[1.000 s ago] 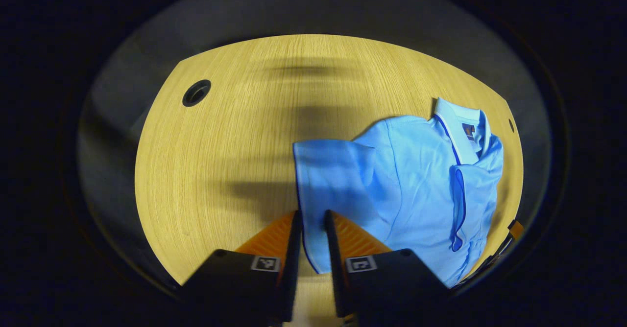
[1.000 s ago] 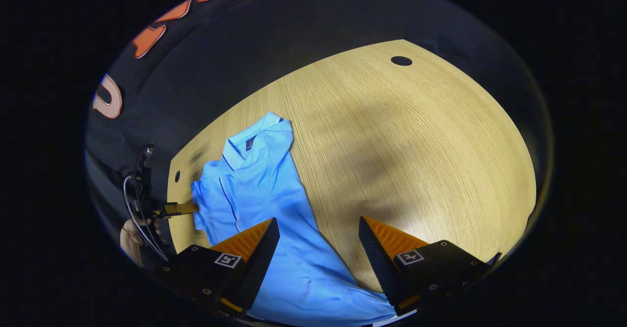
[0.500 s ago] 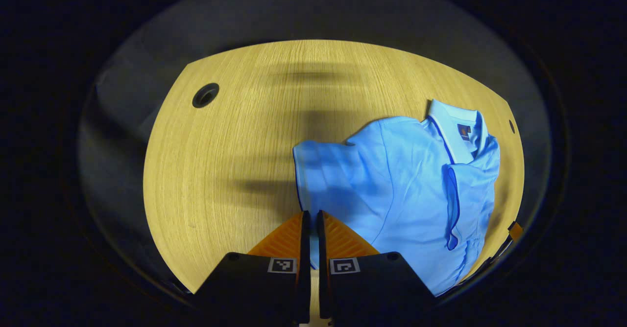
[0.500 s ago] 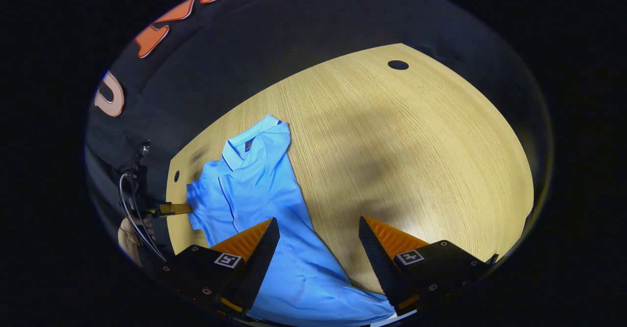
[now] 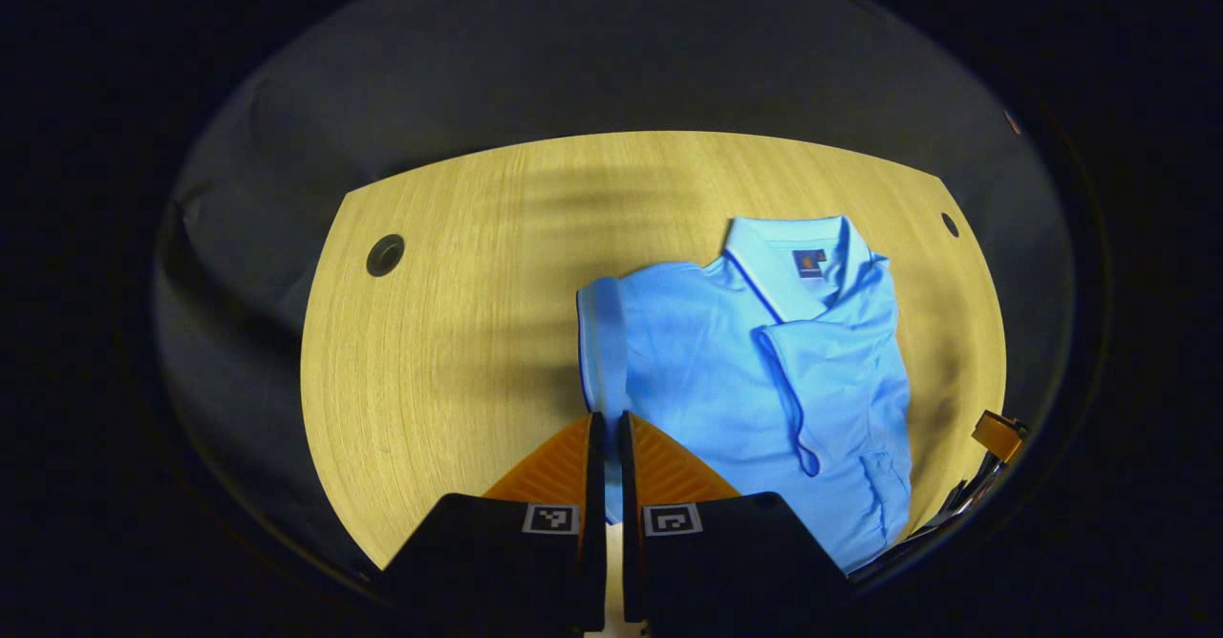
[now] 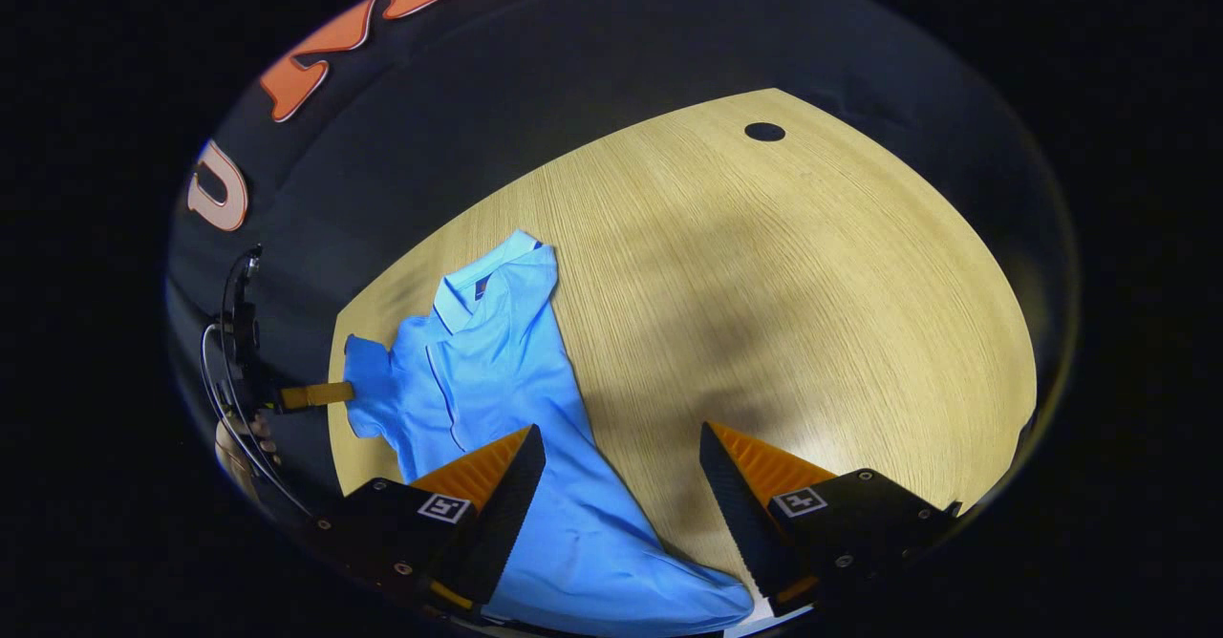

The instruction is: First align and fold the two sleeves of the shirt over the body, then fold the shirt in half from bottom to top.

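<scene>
A light blue polo shirt (image 5: 726,371) lies on the wooden table (image 5: 449,332) with its collar (image 5: 783,251) at the far end. One sleeve (image 5: 822,371) lies folded over the body. My left gripper (image 5: 605,428) is shut on the hem of the other sleeve (image 5: 602,332), which stands raised off the table. In the right gripper view the left gripper (image 6: 315,394) holds that sleeve (image 6: 368,380) at the shirt's (image 6: 497,371) left side. My right gripper (image 6: 619,466) hangs open above the shirt's lower part, with nothing between its fingers.
The table has round cable holes (image 5: 385,254) (image 5: 949,224) (image 6: 763,131) near its far corners. Bare wood (image 6: 812,313) spreads to the right of the shirt. A hand (image 6: 239,447) and a cable are behind the left gripper. The right gripper's fingertip (image 5: 998,433) shows past the shirt's right side.
My left gripper has gone from slightly open to shut on the sleeve hem, then lifted the sleeve off the table. The right gripper stayed open and barely moved.
</scene>
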Demonstrator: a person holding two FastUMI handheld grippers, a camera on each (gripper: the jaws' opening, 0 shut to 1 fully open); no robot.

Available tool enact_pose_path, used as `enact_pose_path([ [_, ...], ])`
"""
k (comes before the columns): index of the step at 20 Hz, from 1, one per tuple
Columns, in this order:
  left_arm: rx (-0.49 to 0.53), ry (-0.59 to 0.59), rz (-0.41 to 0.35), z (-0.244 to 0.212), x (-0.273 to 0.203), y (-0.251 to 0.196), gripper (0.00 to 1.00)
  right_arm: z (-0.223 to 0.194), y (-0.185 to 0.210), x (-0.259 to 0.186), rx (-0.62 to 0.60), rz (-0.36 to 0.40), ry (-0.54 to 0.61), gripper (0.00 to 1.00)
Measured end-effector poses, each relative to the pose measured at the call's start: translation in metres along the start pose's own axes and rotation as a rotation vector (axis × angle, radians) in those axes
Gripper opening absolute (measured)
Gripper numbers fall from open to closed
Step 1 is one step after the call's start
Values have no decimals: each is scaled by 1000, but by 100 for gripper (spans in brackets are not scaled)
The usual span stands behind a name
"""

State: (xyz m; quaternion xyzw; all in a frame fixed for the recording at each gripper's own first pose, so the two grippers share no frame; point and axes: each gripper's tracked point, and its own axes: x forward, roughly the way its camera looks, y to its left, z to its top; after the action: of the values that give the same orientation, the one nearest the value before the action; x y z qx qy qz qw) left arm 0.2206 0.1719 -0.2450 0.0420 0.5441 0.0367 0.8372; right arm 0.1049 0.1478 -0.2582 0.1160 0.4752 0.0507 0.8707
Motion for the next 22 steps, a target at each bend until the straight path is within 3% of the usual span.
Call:
enact_pose_path([
  [19,35,33,-212,-2,19,-211,13,-5,-76,-18,12,-8,7,99],
  [22,24,26,-248,-6,22,-229,65,-10,-78,-20,3,-10,18,99],
])
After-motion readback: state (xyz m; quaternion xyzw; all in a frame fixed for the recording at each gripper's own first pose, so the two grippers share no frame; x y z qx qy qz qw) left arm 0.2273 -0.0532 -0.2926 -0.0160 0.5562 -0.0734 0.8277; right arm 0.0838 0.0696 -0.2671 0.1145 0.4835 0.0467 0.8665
